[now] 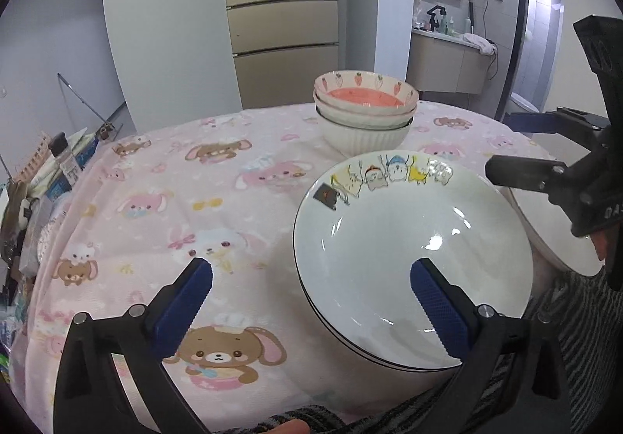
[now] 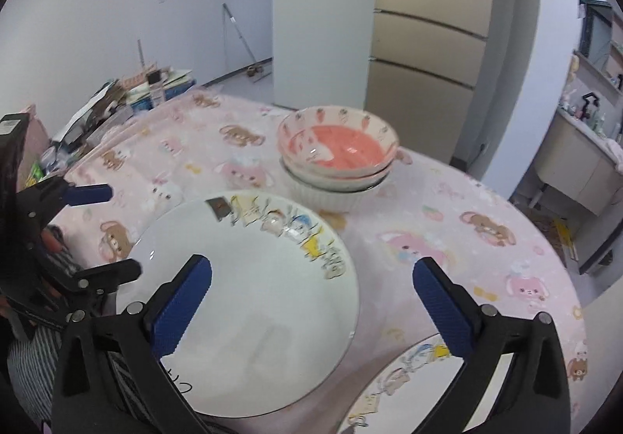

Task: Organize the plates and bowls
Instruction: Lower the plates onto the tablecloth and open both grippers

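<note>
A white plate (image 1: 409, 259) with cartoon animals along its rim lies on the pink tablecloth (image 1: 175, 200), and a second rim line shows under its near edge. My left gripper (image 1: 311, 278) stands open above the plate's left edge, holding nothing. My right gripper (image 2: 311, 278) is open over the same plate's (image 2: 253, 278) right edge, with nothing between its fingers. Behind stands a stack of bowls (image 1: 364, 111) (image 2: 338, 150), with a strawberry-patterned pink-bottomed bowl on top. Another cartoon plate (image 2: 409, 391) (image 1: 557, 239) lies to the right. Each view shows the other gripper (image 1: 518, 146) (image 2: 109, 233) at its side.
Books, boxes and a small jar (image 1: 66, 161) are piled at the table's left edge. A beige fridge (image 1: 284, 17) stands behind the table. A person's striped clothing (image 2: 58, 356) is at the near edge. The round table drops off to the right (image 2: 576, 297).
</note>
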The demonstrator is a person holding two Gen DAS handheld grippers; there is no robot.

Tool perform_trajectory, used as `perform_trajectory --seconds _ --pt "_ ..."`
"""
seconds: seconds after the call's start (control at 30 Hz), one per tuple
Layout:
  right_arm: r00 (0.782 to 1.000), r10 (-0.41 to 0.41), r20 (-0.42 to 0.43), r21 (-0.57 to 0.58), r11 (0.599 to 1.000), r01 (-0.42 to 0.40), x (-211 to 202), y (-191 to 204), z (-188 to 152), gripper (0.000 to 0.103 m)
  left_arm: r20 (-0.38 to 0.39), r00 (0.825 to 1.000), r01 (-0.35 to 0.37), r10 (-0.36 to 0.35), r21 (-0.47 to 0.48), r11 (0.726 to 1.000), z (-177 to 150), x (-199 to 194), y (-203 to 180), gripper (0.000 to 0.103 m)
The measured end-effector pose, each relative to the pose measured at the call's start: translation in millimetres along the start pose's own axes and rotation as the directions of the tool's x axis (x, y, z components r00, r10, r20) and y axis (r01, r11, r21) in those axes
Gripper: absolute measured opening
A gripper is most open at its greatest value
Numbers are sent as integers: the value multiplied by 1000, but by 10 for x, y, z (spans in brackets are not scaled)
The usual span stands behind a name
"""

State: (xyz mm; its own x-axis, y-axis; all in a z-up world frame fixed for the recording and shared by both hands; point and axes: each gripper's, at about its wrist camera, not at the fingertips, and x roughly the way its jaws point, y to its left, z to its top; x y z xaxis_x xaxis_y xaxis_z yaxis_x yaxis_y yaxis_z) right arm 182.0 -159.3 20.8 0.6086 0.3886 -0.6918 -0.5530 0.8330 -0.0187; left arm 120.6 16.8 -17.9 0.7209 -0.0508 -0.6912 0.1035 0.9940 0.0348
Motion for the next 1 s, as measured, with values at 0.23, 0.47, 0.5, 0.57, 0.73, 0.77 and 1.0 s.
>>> perform_trajectory --seconds 0.23,0.47,0.5,0.57,0.73,0.77,1.0 --pt "992 14 126 56 998 -21 -477 -64 130 103 114 992 62 -59 -23 998 265 -467 -82 103" --pt "972 -54 230 132 991 24 -1214 -229 87 103 147 981 129 -129 10 992 405 -775 -388 103" --pt "969 -76 235 128 991 46 -1302 -235 58 103 148 978 148 -148 13 989 424 -808 -452 103" --pt "961 -128 244 113 988 103 -1455 -237 -7 103 150 974 166 -167 19 986 445 -854 -559 103" --pt "947 -160 277 96 986 139 -1754 -281 -198 103 151 965 214 -217 36 976 485 -957 -867 103" --pt "948 -153 279 98 987 131 -1784 -319 -241 103 145 964 223 -225 29 974 491 -973 -918 103" --pt "950 -157 270 151 981 120 -1830 -522 -524 103 114 965 232 -238 57 971 467 -1022 -1244 103"
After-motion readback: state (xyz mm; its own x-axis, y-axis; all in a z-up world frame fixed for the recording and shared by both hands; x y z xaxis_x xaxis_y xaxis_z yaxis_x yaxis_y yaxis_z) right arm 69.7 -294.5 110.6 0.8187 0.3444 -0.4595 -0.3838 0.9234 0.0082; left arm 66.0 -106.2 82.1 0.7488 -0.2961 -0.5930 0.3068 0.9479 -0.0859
